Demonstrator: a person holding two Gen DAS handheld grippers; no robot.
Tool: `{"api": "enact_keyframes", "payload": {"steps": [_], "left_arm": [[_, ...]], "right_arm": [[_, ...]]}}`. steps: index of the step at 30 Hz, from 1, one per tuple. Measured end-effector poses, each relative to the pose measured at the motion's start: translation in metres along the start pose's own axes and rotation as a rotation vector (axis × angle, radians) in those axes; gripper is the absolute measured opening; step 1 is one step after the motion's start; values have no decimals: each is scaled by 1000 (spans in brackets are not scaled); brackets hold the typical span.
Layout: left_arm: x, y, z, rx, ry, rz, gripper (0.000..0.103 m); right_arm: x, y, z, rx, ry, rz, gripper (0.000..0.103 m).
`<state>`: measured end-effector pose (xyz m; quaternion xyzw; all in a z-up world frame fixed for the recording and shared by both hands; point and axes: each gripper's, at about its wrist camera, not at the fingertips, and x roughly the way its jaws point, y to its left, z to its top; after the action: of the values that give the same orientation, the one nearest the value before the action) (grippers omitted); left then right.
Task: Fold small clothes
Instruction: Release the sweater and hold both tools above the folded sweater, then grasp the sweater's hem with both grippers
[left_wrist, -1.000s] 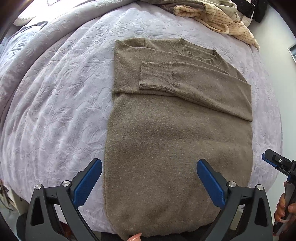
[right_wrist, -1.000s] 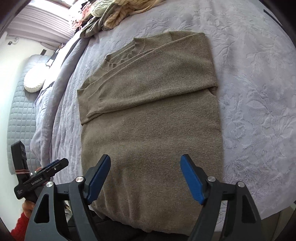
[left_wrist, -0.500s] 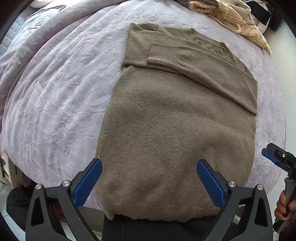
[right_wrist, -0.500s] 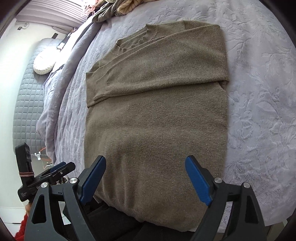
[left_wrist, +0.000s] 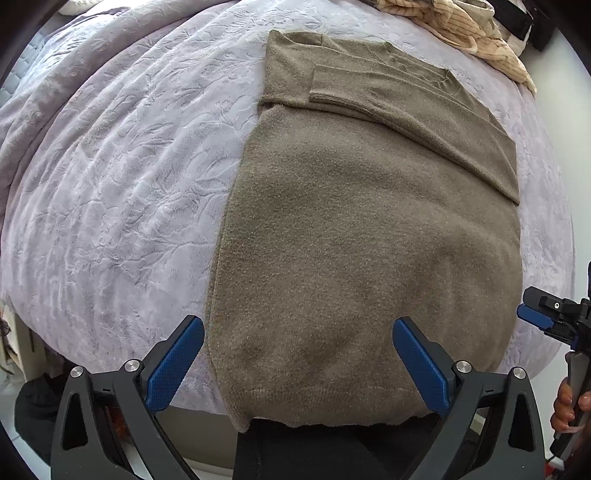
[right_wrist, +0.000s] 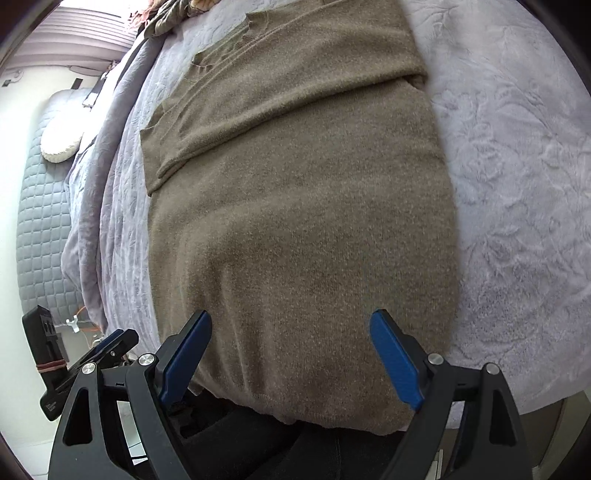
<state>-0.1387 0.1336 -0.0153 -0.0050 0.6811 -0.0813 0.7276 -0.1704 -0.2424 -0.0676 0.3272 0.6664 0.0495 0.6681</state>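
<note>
Left wrist view: brown sweater (left_wrist: 369, 240) flat on the lilac bedspread (left_wrist: 110, 184), sleeves folded across the chest, hem at the near edge. For a clean fold — pinch both near hem corners together, lift evenly, carry toward the far collar. Left gripper (left_wrist: 297, 363) spread wide over the hem, holding nothing. Right gripper (right_wrist: 291, 360) likewise agape — empty, above the near hem.

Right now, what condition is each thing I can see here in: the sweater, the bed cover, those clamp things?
Sweater: flat on the bed, both sleeves folded across the chest, hem hanging off the bed's edge.
Bedspread: spread out, lightly wrinkled.
Pile of clothes: crumpled, unfolded.
Left gripper: open, empty, above the hem.
Right gripper: open, empty, above the hem.
</note>
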Motion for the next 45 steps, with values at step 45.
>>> {"api": "enact_keyframes", "payload": {"steps": [45], "left_arm": [[78, 45, -88, 134, 181, -283, 78]], "right_arm": [[62, -99, -139, 218, -14, 172, 73]]}}
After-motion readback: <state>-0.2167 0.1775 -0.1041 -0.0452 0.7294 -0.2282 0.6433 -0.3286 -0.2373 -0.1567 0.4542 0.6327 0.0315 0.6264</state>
